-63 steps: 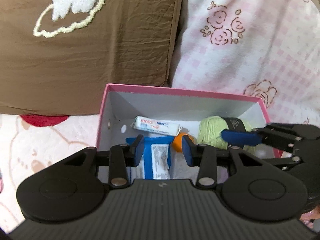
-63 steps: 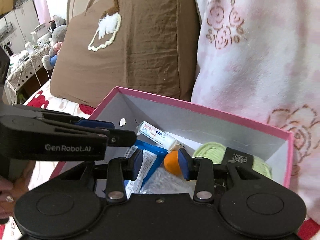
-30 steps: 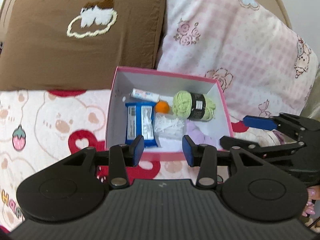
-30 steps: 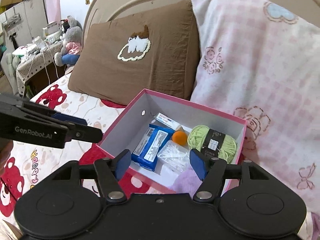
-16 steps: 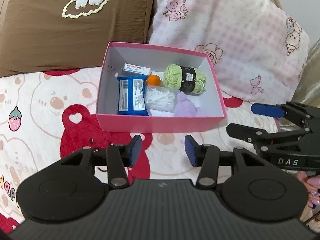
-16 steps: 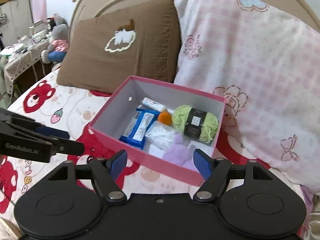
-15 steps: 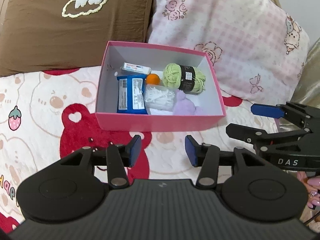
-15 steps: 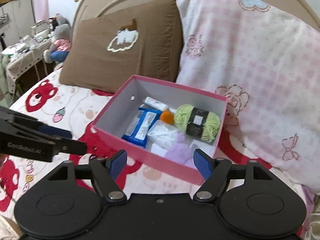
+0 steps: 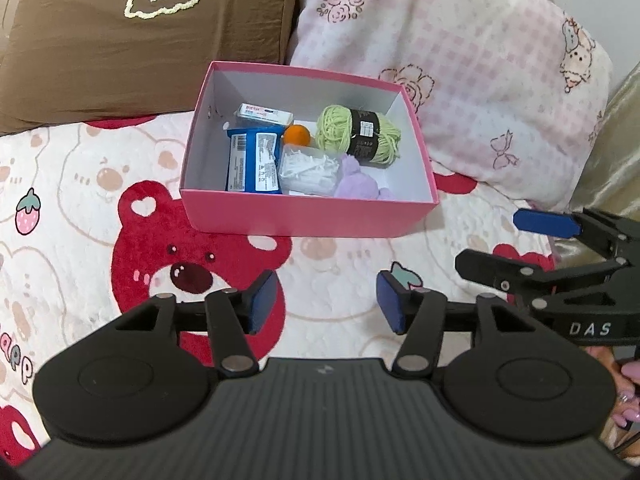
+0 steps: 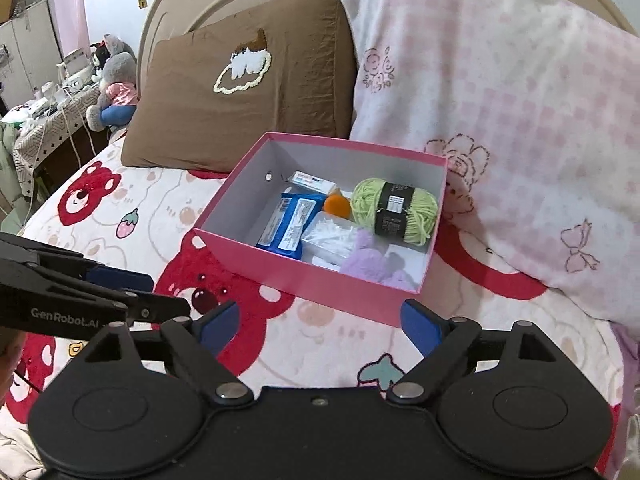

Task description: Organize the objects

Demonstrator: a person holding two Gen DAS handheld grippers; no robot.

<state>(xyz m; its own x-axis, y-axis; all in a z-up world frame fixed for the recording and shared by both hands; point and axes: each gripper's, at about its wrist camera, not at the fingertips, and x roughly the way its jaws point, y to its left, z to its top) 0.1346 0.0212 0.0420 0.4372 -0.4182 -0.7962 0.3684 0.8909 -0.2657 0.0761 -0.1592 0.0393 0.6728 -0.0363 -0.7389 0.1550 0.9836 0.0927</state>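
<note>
A pink box (image 9: 304,216) (image 10: 320,284) sits on the bed. Inside lie a green yarn ball (image 9: 358,136) (image 10: 394,210), a blue packet (image 9: 252,164) (image 10: 290,226), an orange ball (image 9: 297,135) (image 10: 336,204), a white tube (image 9: 262,113) (image 10: 312,181), a clear bag of white bits (image 9: 306,170) (image 10: 332,238) and a purple plush (image 9: 356,184) (image 10: 370,262). My left gripper (image 9: 326,304) is open and empty, hovering in front of the box. My right gripper (image 10: 320,328) is open and empty, also short of the box; it shows at the right of the left wrist view (image 9: 536,240).
The bedsheet (image 9: 100,216) has red bear prints. A brown pillow (image 9: 140,40) (image 10: 248,96) and a pink checked pillow (image 9: 460,72) (image 10: 520,120) lean behind the box. A side table with plush toys (image 10: 108,80) stands far left.
Both grippers have pulled back and up out of the box, which now lies farther ahead. Both stay open and empty; the right one's jaws have widened.
</note>
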